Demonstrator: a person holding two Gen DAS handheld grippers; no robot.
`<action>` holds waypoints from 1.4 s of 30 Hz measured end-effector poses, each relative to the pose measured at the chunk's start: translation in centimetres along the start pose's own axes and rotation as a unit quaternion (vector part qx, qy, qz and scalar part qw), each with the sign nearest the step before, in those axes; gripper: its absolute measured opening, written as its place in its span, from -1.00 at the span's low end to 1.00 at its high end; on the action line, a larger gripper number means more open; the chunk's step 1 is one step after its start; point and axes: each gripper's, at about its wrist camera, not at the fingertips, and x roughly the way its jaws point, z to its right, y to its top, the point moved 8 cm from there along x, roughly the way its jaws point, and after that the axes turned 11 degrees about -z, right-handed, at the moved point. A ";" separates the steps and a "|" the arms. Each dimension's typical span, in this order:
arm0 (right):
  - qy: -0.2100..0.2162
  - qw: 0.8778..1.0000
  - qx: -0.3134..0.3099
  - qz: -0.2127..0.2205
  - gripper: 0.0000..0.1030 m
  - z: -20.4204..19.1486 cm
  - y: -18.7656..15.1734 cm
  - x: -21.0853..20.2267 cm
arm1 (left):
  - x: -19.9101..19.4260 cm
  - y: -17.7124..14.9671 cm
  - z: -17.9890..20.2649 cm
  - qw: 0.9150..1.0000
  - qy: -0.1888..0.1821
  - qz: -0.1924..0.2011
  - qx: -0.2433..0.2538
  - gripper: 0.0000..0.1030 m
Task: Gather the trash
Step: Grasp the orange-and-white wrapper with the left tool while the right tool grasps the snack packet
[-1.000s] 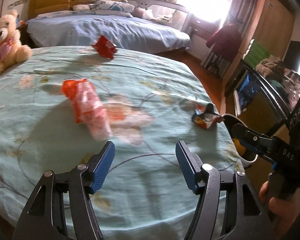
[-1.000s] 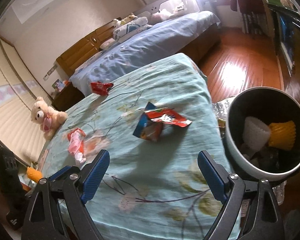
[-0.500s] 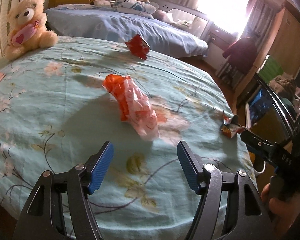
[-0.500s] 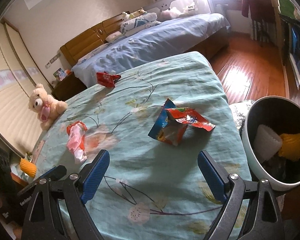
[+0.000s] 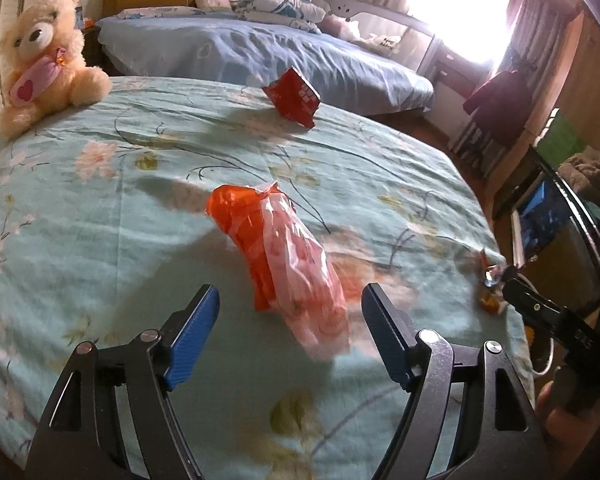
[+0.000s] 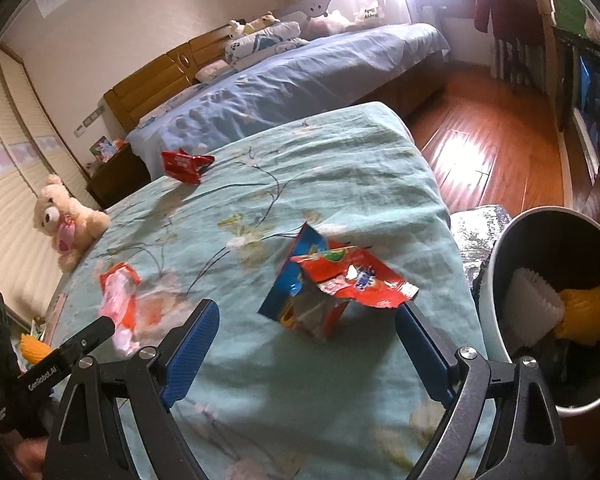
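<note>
On left tool (image 6: 80, 344): "GenRobot.AI" txt

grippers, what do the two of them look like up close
Both match: the left gripper and right gripper have black angular metal frames with triangular cut-outs, silver round bolts at the pivots and ribbed blue pads on the fingers. The left one's black side, seen from the right wrist, carries white lettering.

black gripper (image 5: 290, 312) frames, blue ribbed pads (image 5: 192, 334), silver screws
</note>
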 end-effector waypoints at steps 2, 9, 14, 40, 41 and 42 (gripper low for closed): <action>-0.001 1.000 -0.001 -0.004 0.77 0.1 0.4 0.5 | 0.6 0.3 0.0 1.000 0.004 -0.002 0.002 0.46; -0.020 1.000 -0.016 -0.002 0.08 0.3 0.9 1.5 | 1.7 0.7 0.6 1.000 0.006 -0.009 0.025 -0.16; -0.013 1.000 -0.010 -0.004 -0.57 0.8 0.8 1.8 | 1.4 0.6 1.8 0.999 -0.005 -0.002 0.044 -0.27; 0.013 1.000 -0.016 0.012 -0.99 1.7 -1.8 -2.3 | 0.4 -3.1 10.8 0.989 -0.068 -0.022 0.127 -0.29; 0.013 1.000 -0.015 0.012 -0.99 1.7 -2.0 -2.4 | 0.4 -3.1 11.0 0.989 -0.068 -0.021 0.129 -0.29; 0.013 1.000 -0.015 0.013 -0.99 1.8 -2.1 -2.4 | 0.3 -3.2 11.2 0.989 -0.068 -0.021 0.131 -0.29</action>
